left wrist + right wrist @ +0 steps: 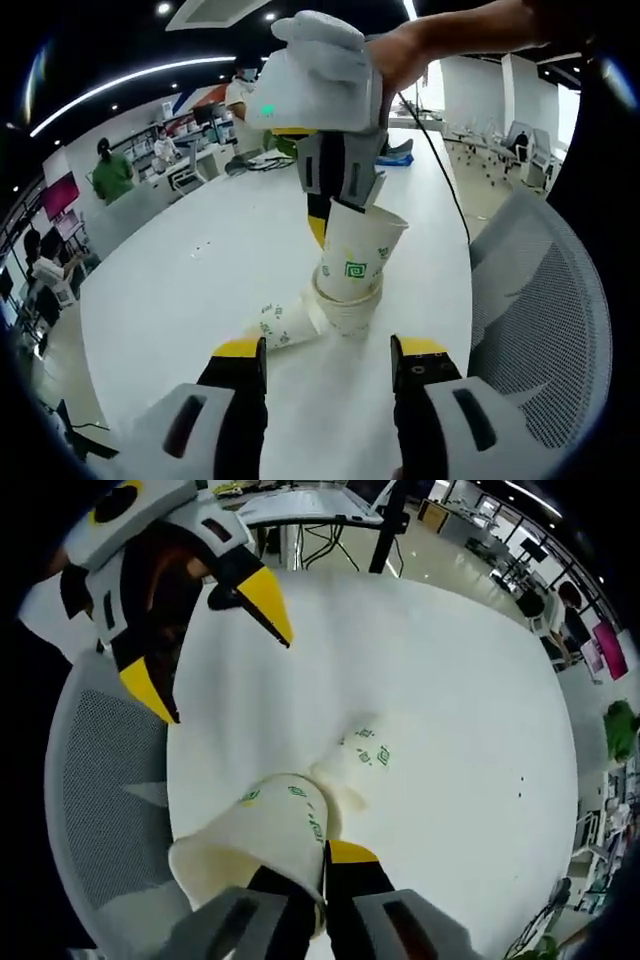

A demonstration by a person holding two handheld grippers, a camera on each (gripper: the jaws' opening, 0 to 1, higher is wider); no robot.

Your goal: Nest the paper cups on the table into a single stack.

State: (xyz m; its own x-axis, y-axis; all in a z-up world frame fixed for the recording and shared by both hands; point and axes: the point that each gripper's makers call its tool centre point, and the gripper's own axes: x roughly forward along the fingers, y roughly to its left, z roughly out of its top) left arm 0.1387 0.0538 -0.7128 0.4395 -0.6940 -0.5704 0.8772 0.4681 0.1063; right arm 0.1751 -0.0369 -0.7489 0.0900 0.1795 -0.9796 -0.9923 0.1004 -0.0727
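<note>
A white paper cup with green marks [362, 255] hangs tilted over the table, its base set in the mouth of an upright cup [345, 312]. My right gripper [340, 210] comes down from above, shut on that tilted cup's rim. Another cup [283, 326] lies on its side against the upright one. My left gripper [330, 350] stands open just in front of them, nothing between its fingers. In the right gripper view my right gripper [322, 865] pinches the cup wall [270, 830], the lying cup [365, 748] shows beyond, and the open left gripper [215, 650] is at upper left.
The cups are near the edge of a round white table [190, 270] [470, 680]. A grey mesh office chair [545, 310] [100, 780] stands close against that edge. A black cable [447, 175] runs along the table. People [110, 172] are at desks far behind.
</note>
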